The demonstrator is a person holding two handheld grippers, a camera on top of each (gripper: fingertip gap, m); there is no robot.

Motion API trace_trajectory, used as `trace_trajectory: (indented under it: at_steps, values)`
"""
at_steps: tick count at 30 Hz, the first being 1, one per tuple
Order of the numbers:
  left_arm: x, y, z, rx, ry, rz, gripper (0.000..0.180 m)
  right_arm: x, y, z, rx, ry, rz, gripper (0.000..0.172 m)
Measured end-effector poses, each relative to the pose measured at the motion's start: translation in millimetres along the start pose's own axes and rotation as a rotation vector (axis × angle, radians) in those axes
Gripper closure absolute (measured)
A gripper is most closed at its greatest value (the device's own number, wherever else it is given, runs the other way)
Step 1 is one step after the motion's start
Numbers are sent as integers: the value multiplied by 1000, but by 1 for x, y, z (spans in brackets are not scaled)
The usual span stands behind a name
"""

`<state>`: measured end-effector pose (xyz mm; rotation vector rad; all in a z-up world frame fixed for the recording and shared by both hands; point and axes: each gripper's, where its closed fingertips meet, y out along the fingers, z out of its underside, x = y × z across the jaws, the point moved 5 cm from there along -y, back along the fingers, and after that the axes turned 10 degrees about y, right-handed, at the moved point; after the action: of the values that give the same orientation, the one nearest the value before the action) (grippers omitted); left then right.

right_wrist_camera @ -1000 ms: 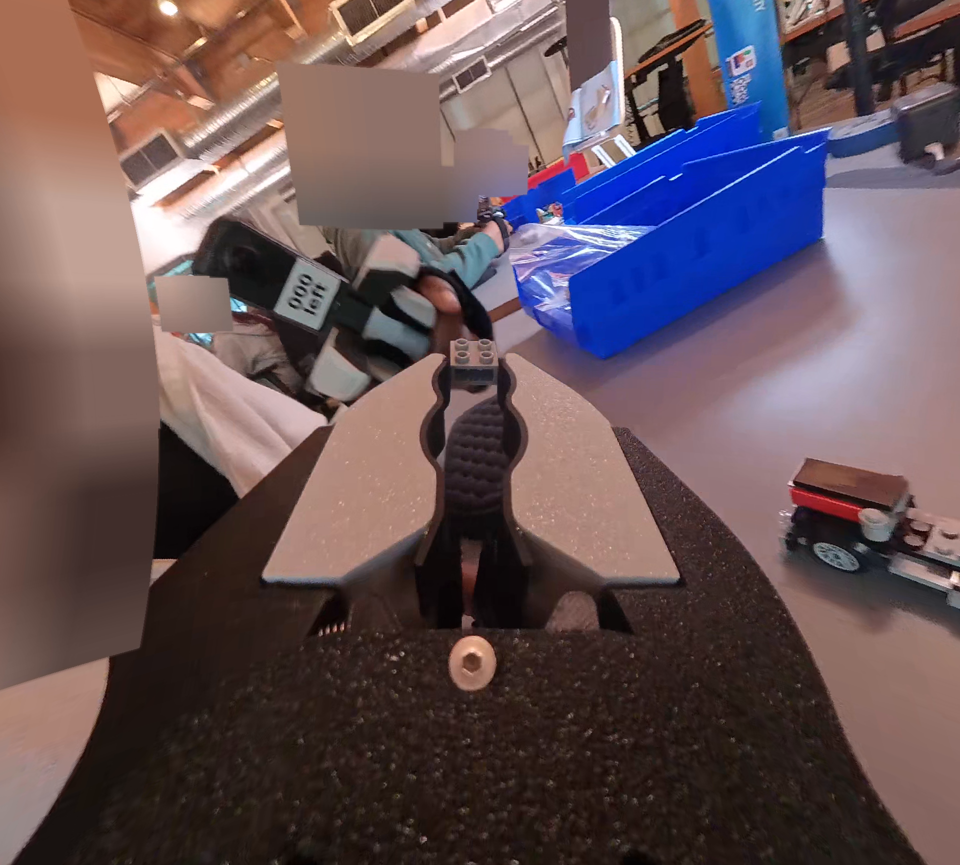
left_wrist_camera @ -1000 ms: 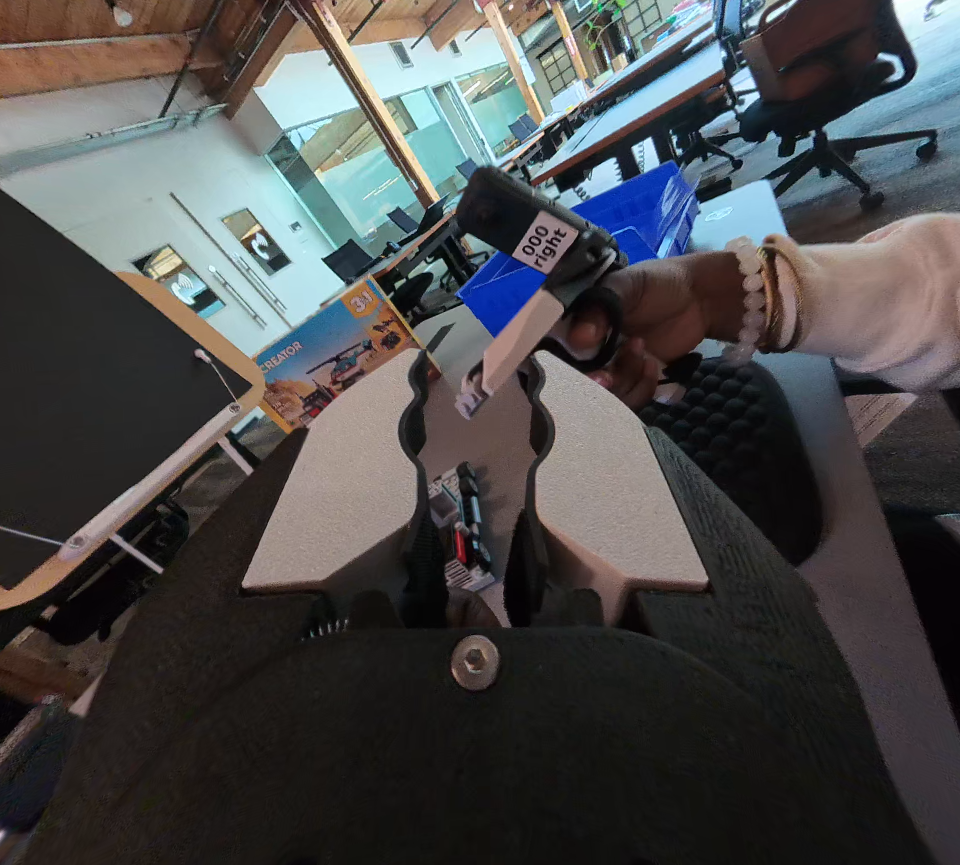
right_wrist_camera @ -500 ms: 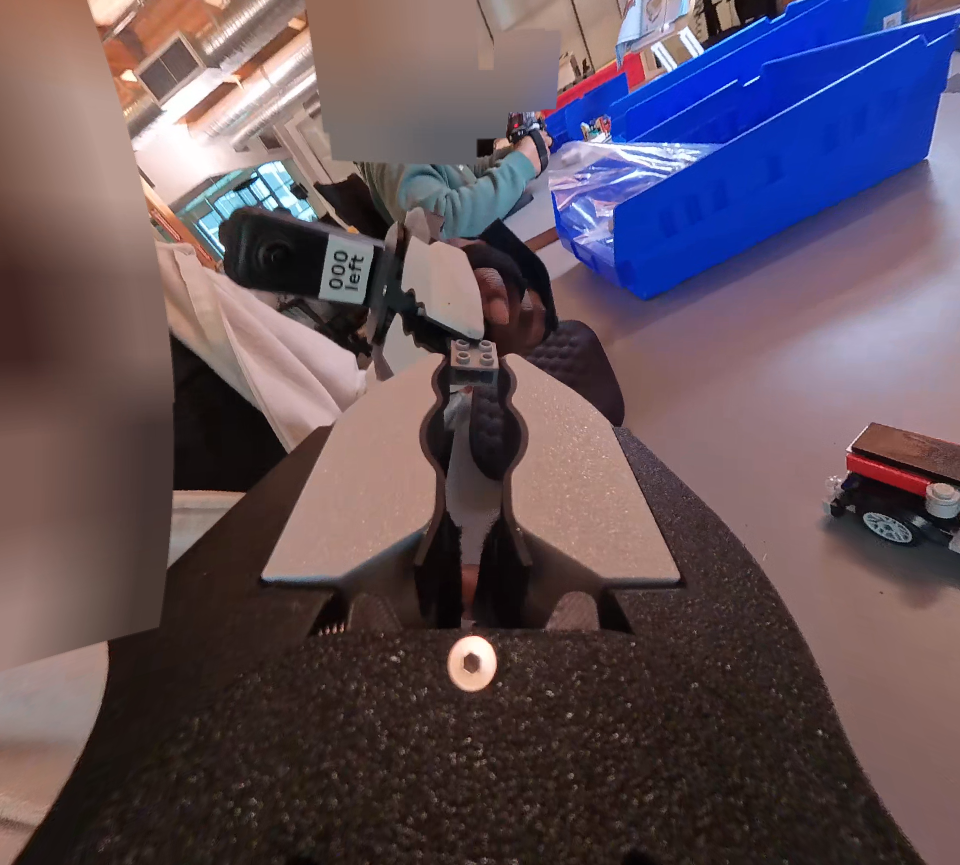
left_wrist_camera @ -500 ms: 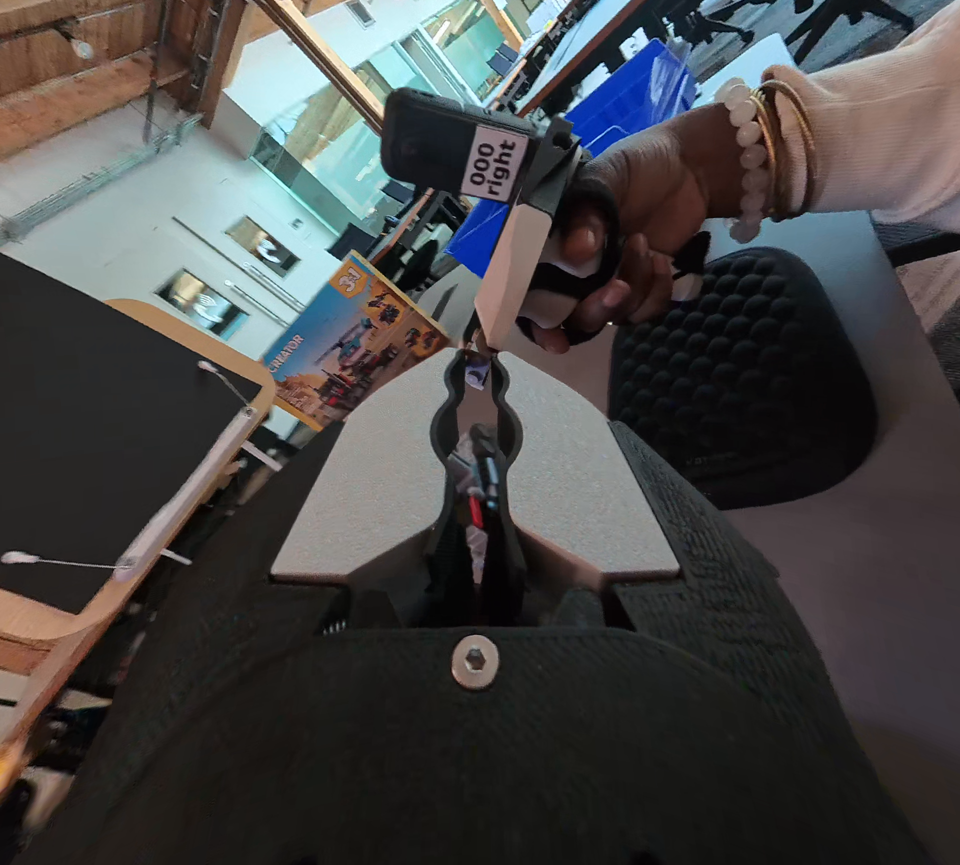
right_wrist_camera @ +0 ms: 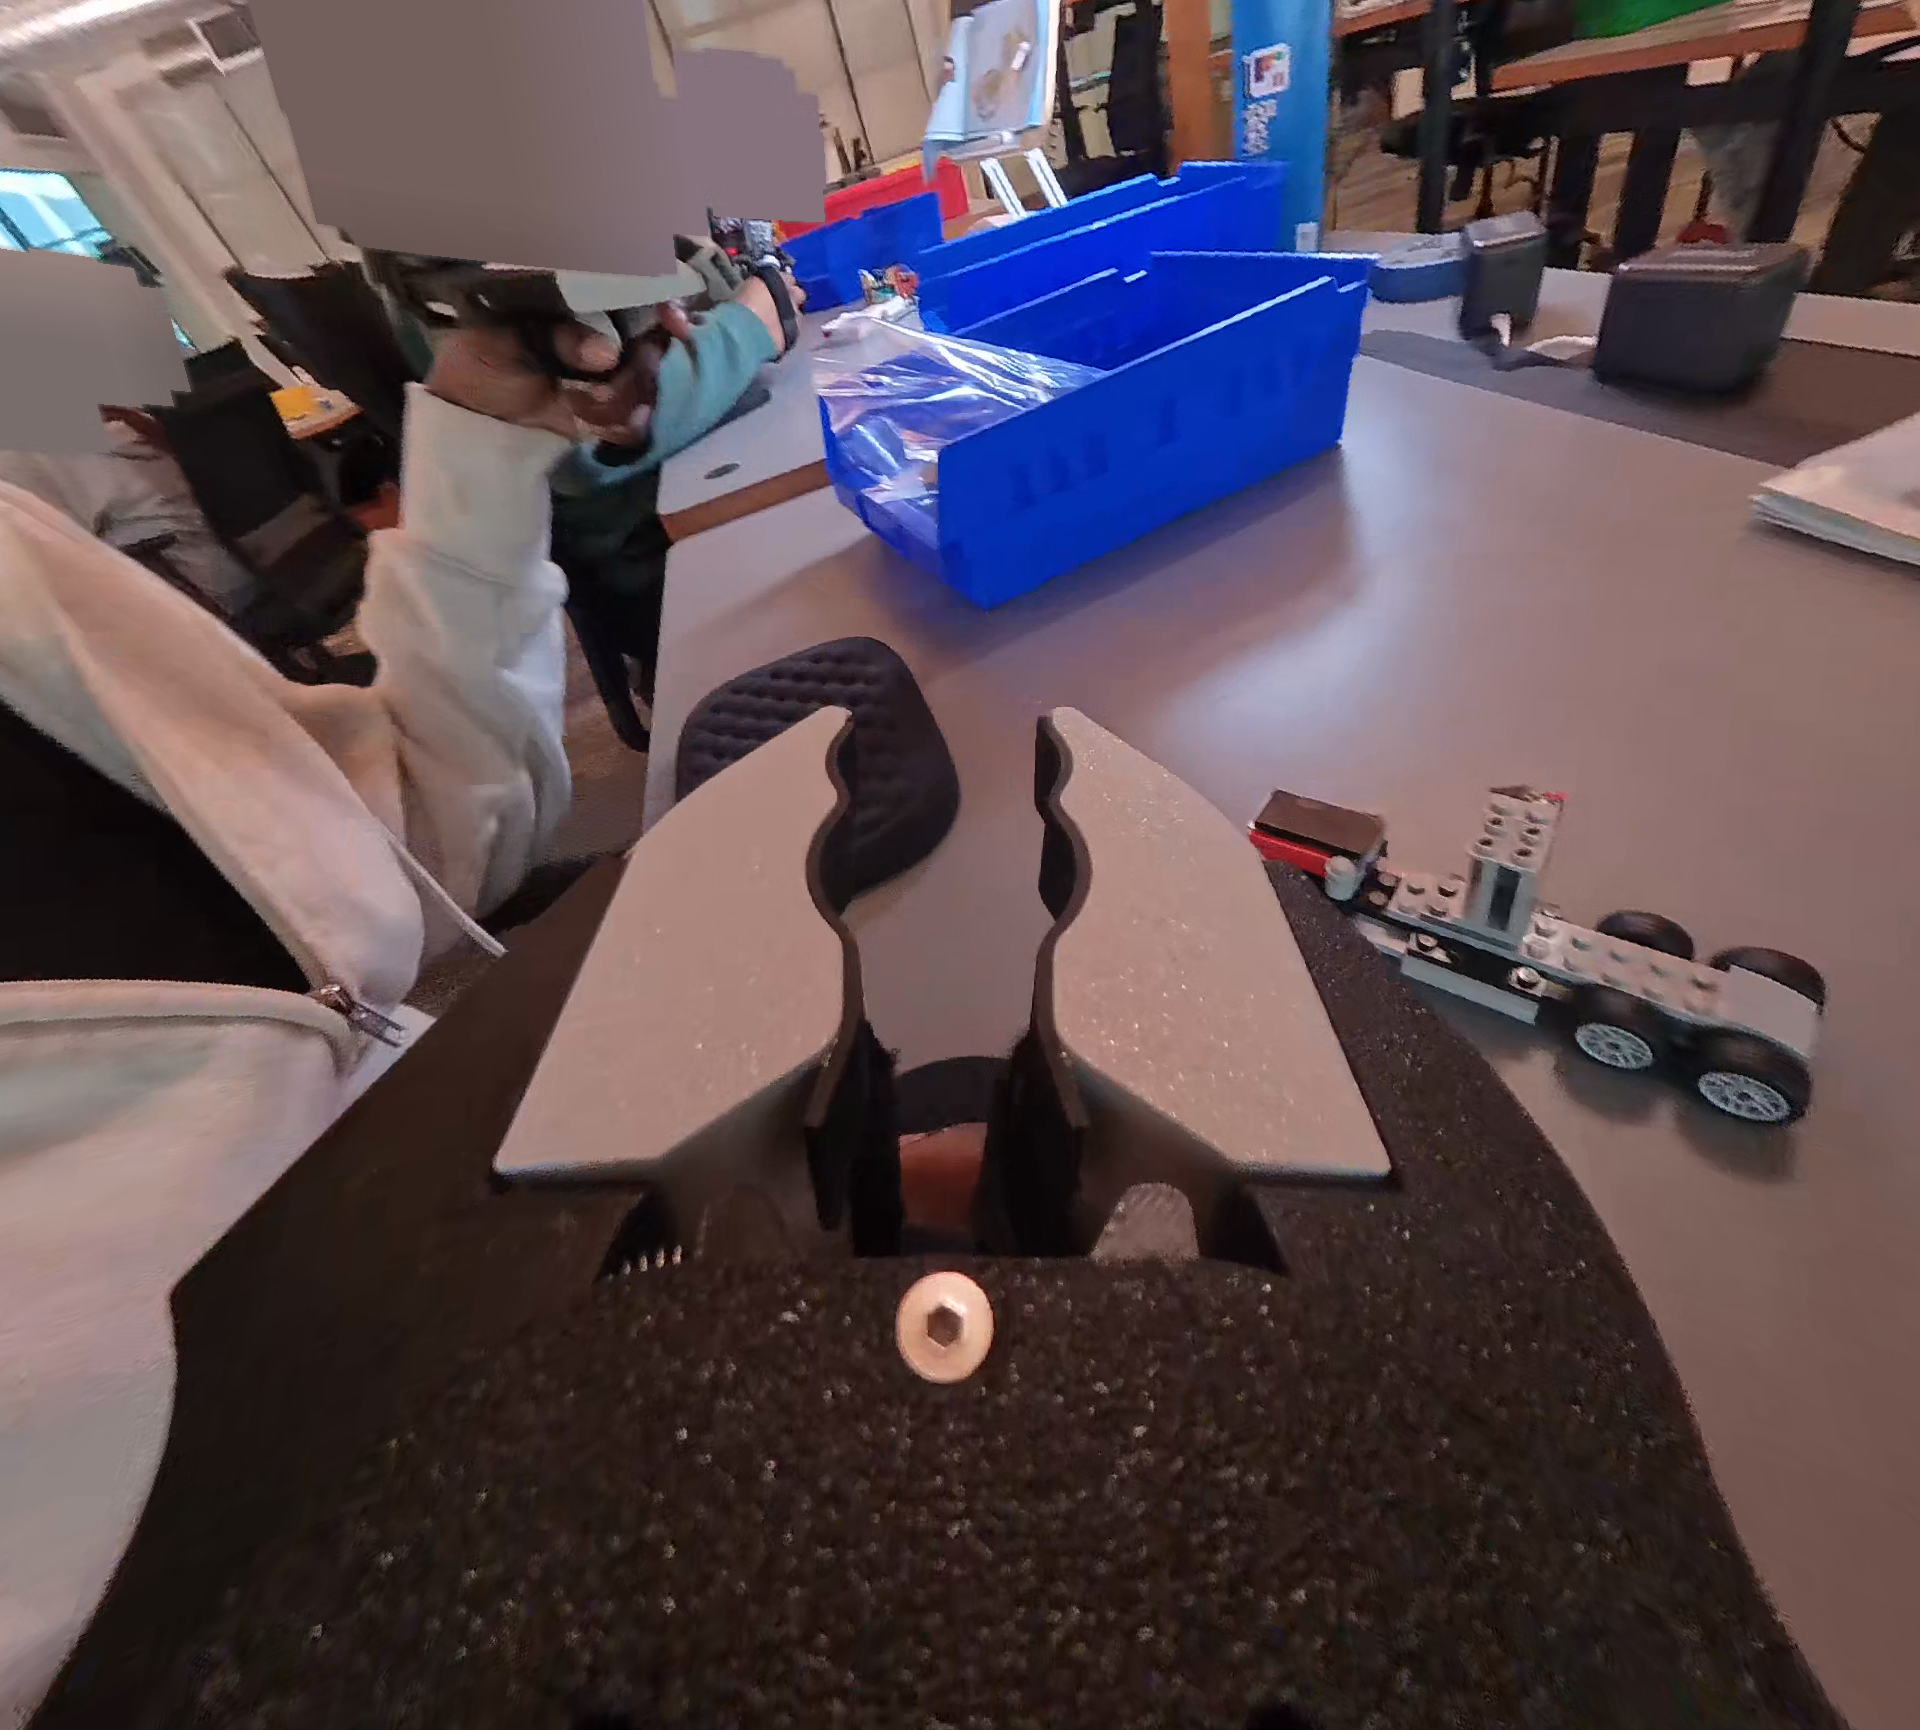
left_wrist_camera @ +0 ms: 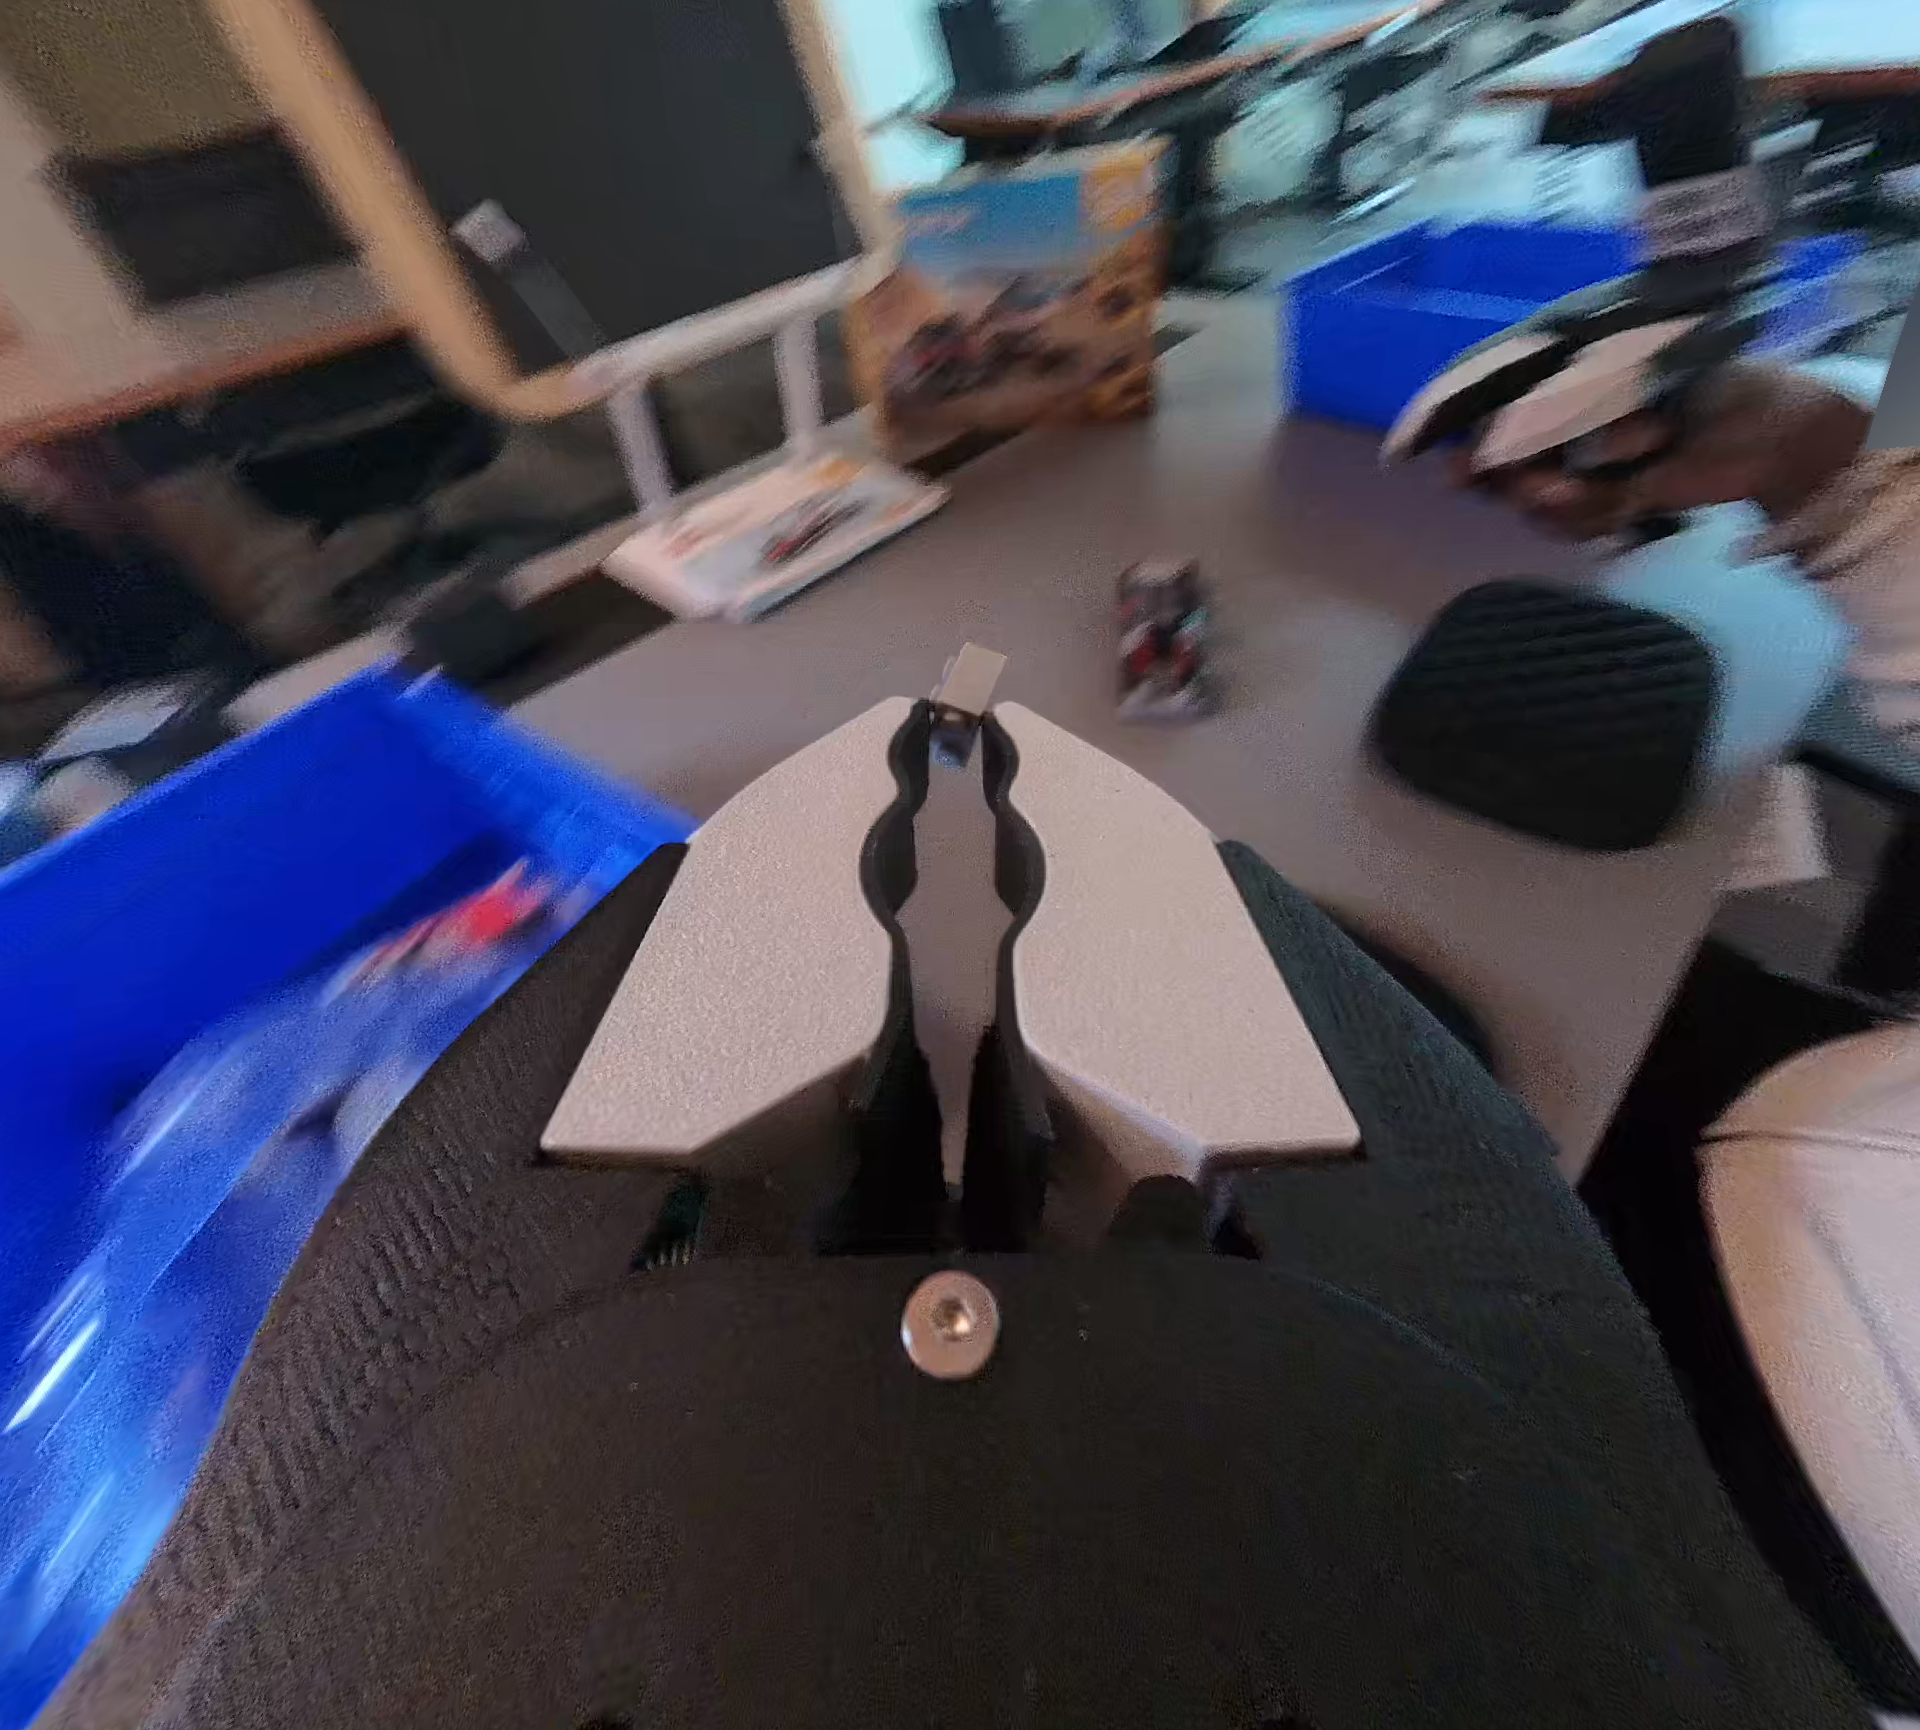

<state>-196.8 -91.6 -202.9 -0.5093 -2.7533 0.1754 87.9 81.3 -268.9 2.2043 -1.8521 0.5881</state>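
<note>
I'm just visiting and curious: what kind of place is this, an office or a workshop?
Probably a shared open-plan workspace used for building toy brick models: long desks, blue parts bins on a grey table, and a half-built brick vehicle.

Two handheld grippers: the left gripper [left_wrist_camera: 951,724] and the right gripper [right_wrist_camera: 943,735]. One small grey brick piece [left_wrist_camera: 968,681] sits clamped at the left gripper's fingertips. One toy brick vehicle [right_wrist_camera: 1538,942] stands on one grey table [right_wrist_camera: 1507,641]; four of its wheels are visible. One black textured pad [right_wrist_camera: 894,745] lies on the table. At least three blue bins [right_wrist_camera: 1091,444] stand in a row, the nearest containing one clear plastic bag [right_wrist_camera: 935,381]. One printed toy box [left_wrist_camera: 1013,288] and one open booklet [left_wrist_camera: 774,527] are visible, both blurred.
</note>
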Motion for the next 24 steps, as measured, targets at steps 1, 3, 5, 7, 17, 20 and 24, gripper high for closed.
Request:
trace_trajectory:
  at_steps: [1, 3, 5, 7, 17, 20, 24]
  values:
    - [12, -17, 12, 89, -22, -94, 171, -1, 0, 1, 11, -1, 10, 140]
    - [34, -47, 41, 279, -85, -277, 171, -3, 2, 3, 29, -4, 23, 140]
    - [49, -65, 68, 422, -170, -390, 171, -4, 5, 5, 45, -9, 28, 140]
    - [62, -64, 88, 488, -225, -436, 171, -3, 8, 7, 59, -17, 35, 140]
    - [86, -24, 109, 553, -184, -523, 150, -2, 4, 5, 71, -89, 90, 140]
    - [85, -29, 103, 495, -212, -508, 150, -5, 1, 5, 64, -75, 94, 140]
    - [79, -33, 80, 385, -177, -521, 150, -11, -7, 3, 70, -98, 159, 140]
